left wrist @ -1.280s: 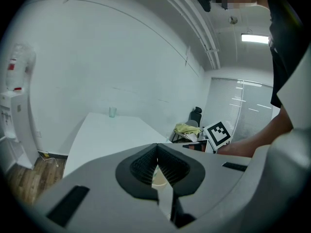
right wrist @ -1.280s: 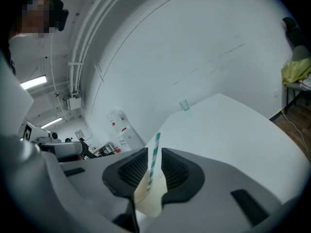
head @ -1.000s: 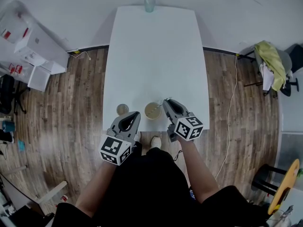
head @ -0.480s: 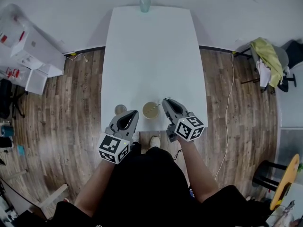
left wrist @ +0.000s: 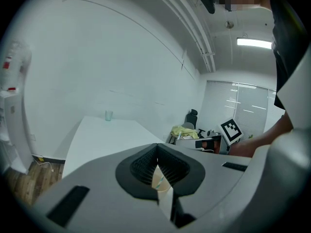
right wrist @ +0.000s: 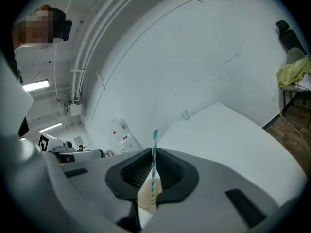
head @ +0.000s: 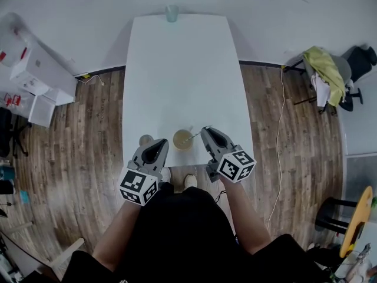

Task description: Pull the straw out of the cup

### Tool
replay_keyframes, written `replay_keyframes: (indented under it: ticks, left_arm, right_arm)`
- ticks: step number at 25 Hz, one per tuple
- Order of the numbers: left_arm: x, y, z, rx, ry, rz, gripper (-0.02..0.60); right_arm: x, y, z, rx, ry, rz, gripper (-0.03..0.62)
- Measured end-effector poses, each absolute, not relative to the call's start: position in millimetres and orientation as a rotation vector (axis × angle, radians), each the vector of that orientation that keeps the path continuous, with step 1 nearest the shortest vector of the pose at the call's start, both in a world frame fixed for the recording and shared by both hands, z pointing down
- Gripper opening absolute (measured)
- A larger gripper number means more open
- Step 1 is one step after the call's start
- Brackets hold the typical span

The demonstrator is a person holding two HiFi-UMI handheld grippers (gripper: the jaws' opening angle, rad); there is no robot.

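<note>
A tan paper cup (head: pixel 182 140) stands near the table's front edge, with a teal-and-white striped straw (head: pixel 192 135) leaning out of it to the right. My right gripper (head: pixel 205 129) is just right of the cup, its tip at the straw's upper end. In the right gripper view the straw (right wrist: pixel 154 142) runs up through the closed jaws of the right gripper (right wrist: pixel 153 152), with the cup (right wrist: pixel 146 196) behind them. My left gripper (head: pixel 159 142) sits left of the cup, shut and holding nothing. Through its jaw hollow in the left gripper view, the left gripper (left wrist: pixel 156 148) frames the cup (left wrist: pixel 161 181).
The long white table (head: pixel 177 69) carries a small round lid-like thing (head: pixel 145 140) left of the cup and a clear glass (head: pixel 171 12) at the far end. Wooden floor lies on both sides, white boxes (head: pixel 35 75) at left, a chair with green cloth (head: pixel 327 75) at right.
The head view has shifted, so the table sits a little further left and lower. Both grippers stay beside the cup, and the straw's top now meets the right gripper's tip.
</note>
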State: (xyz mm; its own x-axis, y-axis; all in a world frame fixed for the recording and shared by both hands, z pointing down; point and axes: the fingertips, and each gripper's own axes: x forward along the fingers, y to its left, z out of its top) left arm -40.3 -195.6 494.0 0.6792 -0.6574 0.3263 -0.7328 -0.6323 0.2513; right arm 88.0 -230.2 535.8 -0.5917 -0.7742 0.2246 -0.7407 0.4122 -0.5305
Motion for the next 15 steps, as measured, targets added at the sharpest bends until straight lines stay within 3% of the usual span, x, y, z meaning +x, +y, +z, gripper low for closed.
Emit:
replay_keyframes:
  ticks: [15]
  left_arm:
    - [-38.3,-195.7,472.2,2.587,-1.082,0.24,0.014]
  right_arm:
    - [107.3,-209.3,470.8,-1.39,2.532,-0.756,0.041]
